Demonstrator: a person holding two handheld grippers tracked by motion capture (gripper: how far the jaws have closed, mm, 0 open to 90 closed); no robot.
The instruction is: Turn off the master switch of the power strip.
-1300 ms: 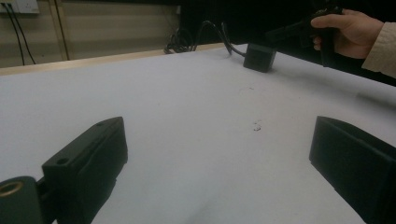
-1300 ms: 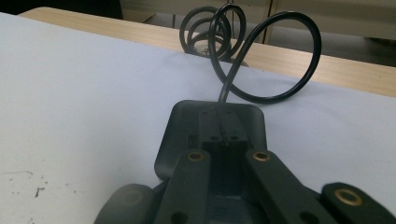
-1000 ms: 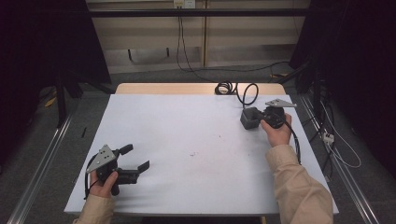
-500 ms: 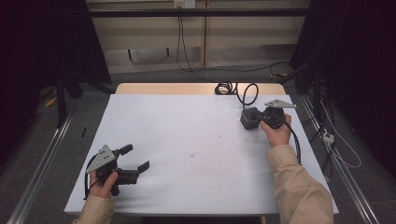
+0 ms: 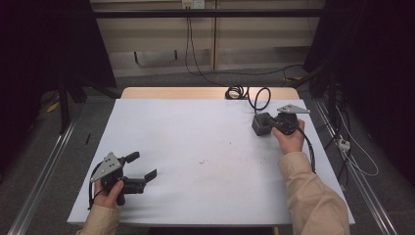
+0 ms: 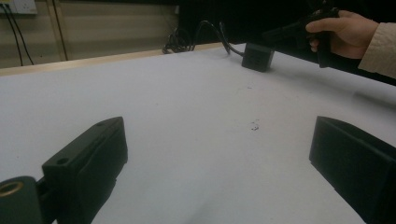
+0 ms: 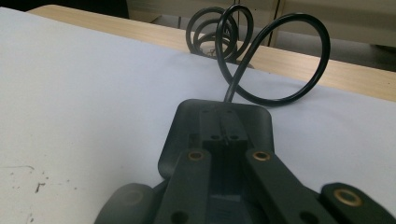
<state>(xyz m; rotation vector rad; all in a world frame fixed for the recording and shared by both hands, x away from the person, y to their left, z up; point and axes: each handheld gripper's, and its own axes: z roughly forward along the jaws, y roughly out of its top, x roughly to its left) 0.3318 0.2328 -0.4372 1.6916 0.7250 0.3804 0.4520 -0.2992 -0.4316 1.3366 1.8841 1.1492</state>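
Nothing has moved: my right gripper [image 5: 272,124] stays clenched over the dense, rigid power adapter [image 5: 262,124]; stiff cable [image 5: 258,98] trails; left gripper [image 5: 141,169] gapes empty.

A white counter [image 5: 195,147], faintly speckled with small dark marks near its middle, is showing a strip of pale wood along its far edge, where a black cable [image 5: 254,95] is lying in glossy loops. A dark grey power adapter [image 5: 262,125] is sitting by the black right gripper [image 5: 274,122], which is wearing a light grey plate, as is the black left gripper [image 5: 142,169]. Beige sleeves [image 5: 313,196] are covering the person's arms, and brass-coloured rivets are dotting the black jaws in the right gripper view.
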